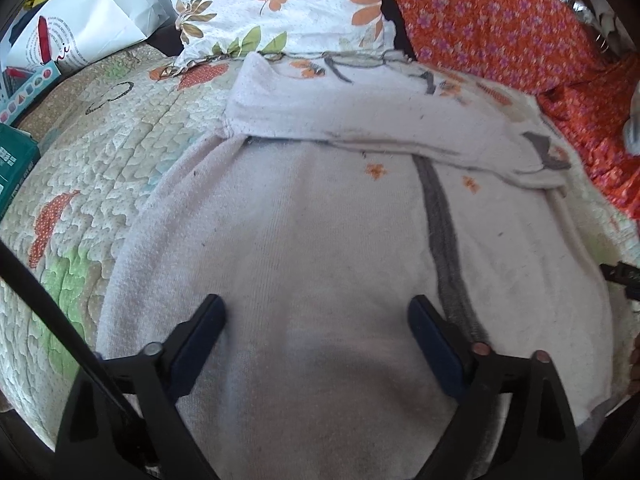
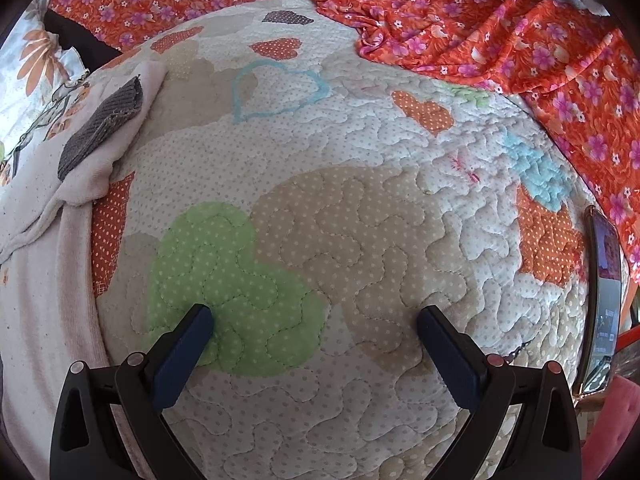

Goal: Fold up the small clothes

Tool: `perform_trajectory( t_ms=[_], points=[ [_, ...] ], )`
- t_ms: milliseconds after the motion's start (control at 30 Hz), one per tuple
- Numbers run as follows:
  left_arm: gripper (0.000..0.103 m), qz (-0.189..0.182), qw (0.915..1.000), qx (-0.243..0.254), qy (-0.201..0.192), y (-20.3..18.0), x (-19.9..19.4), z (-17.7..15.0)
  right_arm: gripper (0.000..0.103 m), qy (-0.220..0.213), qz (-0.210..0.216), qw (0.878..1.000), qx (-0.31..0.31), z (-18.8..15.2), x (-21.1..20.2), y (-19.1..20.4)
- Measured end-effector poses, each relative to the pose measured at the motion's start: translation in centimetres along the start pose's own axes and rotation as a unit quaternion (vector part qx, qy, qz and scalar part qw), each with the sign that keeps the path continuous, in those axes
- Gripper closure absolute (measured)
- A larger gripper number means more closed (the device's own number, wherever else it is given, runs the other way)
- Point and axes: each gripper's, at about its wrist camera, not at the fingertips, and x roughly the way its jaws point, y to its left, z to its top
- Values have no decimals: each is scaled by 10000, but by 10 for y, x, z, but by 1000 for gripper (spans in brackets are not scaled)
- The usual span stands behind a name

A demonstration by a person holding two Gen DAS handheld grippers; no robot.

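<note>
While the left hand-held gripper point(image 1: 316, 312) hangs with jaws spread wide and nothing between them, the pale garment point(image 1: 320, 220) lies flat beneath it on the quilt point(image 1: 100, 160), one sleeve folded across its far part. Seen from the right wrist, the right hand-held gripper point(image 2: 316, 322) gapes empty over bare quilt, with the garment at the left and a phone point(image 2: 604, 292) at the right edge.

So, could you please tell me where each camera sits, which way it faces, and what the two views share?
Left wrist: on the left gripper, angled down at the white sweater; its own fingers show, spread apart, nothing held.
Right wrist: on the right gripper, angled down at the heart-patterned quilt; its fingers show, spread apart, with a phone at the right edge.
Shared: sweater, quilt, orange floral cloth.
</note>
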Motion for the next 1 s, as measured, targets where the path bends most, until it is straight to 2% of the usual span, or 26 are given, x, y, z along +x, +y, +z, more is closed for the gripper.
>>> perform_trajectory(
  t_ms=[167,633,867,1000],
  points=[
    [18,-185,9994,-257,-137,10,-11,3,0,-242,-41,9996,139,-5,-3,0],
    [18,-116,9944,-997,-333,64,-35,-2,0,-74,-37,10000,49,-1,-1,0],
    [18,-72,9874,-1565,-202,100,-34,-9,0,-87,-68,9999,67,-3,-2,1],
    [18,-153,9848,-1725,-153,104,-32,-10,0,-103,-86,9999,77,-3,-2,1]
  ],
)
